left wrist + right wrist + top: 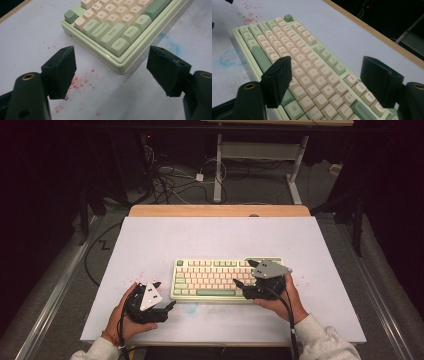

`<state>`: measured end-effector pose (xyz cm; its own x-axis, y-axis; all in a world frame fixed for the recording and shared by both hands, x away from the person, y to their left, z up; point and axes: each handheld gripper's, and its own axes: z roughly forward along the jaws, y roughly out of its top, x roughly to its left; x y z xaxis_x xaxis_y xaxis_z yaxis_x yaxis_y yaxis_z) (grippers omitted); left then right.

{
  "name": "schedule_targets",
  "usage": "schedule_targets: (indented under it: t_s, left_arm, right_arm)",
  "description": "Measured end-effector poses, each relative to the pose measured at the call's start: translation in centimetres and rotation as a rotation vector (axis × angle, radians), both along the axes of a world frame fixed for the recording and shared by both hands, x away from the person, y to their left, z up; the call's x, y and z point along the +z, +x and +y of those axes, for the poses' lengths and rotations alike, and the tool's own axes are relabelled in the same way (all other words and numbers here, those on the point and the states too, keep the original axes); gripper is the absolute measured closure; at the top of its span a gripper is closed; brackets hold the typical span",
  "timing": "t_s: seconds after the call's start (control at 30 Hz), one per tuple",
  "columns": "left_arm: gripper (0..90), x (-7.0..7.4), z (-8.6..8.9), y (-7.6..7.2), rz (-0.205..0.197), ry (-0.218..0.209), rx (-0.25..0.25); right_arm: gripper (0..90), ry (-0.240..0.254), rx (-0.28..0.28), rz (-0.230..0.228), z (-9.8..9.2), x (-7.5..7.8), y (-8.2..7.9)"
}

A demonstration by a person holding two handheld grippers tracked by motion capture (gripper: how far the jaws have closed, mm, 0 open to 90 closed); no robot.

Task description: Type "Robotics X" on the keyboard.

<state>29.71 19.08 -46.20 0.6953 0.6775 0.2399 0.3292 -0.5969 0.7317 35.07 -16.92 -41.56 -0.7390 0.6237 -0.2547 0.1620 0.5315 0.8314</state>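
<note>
I have the keyboard (227, 279) lying flat near the middle of the table (150, 240), a little to the near side; my right gripper (325, 75) hovers over its right end with jaws spread wide and nothing between them; my left gripper (111, 65) sits just left of the keyboard's near-left corner, jaws also spread and empty. I judge the work barely begun or between steps: no key is pressed or pinched now, and any grip on the keyboard is yet to come.

We find the counter (150, 240) open on every side of the keyboard (210, 277), the sole obstacle at its centre.
</note>
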Motion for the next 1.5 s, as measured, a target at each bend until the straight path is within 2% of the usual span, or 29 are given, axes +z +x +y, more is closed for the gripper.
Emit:
schedule_targets:
  t_s: [0.1, 0.17, 0.23, 0.43, 0.6, 0.63, 0.77, 0.87, 1.0, 1.17, 1.3, 1.43, 1.5]
  left_arm:
    - [22.9, 0.1, 0.0, 0.0, -0.006, 0.000, 0.001]
    - [23.0, 0.1, 0.0, 0.0, -0.005, -0.002, 0.004]
    - [22.7, 0.1, 0.0, 0.1, 0.004, -0.007, 0.005]
    - [22.7, 0.2, 0.1, 0.1, 0.004, -0.026, 0.008]
    - [22.7, 0.4, 0.2, 0.1, 0.008, -0.046, 0.008]
    - [22.7, 0.5, 0.3, 0.1, -0.001, -0.048, 0.007]
    - [24.8, 0.5, 0.3, 0.2, 0.009, -0.047, 0.016]
    - [32.1, 0.6, 0.3, 0.2, 0.007, -0.048, 0.008]
    - [39.4, 0.7, 0.3, 0.4, 0.033, -0.042, 0.022]
    - [59.0, 1.5, 0.5, 0.9, 0.050, -0.072, 0.011]
    - [73.8, 1.6, 0.3, 1.3, 0.065, -0.056, 0.011]
    - [83.6, 2.2, -0.2, 1.8, 0.059, 0.006, -0.006]
    - [86.4, 2.6, -0.4, 2.2, 0.069, -0.009, -0.006]
  right_arm:
    - [21.3, 0.016, 0.006, -0.002, -0.5, 0.0, -0.5]
    - [20.3, 0.019, 0.004, -0.020, -1.0, -0.1, -0.8]
    - [20.5, 0.030, 0.004, -0.008, -1.5, -0.1, -1.1]
    - [20.7, 0.043, -0.042, -0.040, -2.9, -0.2, -2.0]
    - [21.3, 0.032, -0.073, -0.050, -4.0, -0.6, -2.4]
    - [21.3, 0.032, -0.076, -0.052, -4.2, -0.6, -2.6]
    - [21.5, 0.019, -0.087, -0.057, -4.9, -0.9, -3.1]
    - [21.6, 0.010, -0.097, -0.047, -5.4, -1.3, -3.4]
    - [21.6, -0.007, -0.102, -0.043, -5.9, -1.7, -3.8]
    - [21.7, -0.025, -0.104, -0.038, -6.5, -2.2, -4.4]
    - [21.8, -0.049, -0.107, -0.041, -6.7, -2.5, -4.6]
    - [22.0, -0.044, -0.111, -0.043, -6.8, -2.4, -4.6]
    - [22.0, -0.045, -0.113, -0.042, -6.9, -2.5, -4.5]
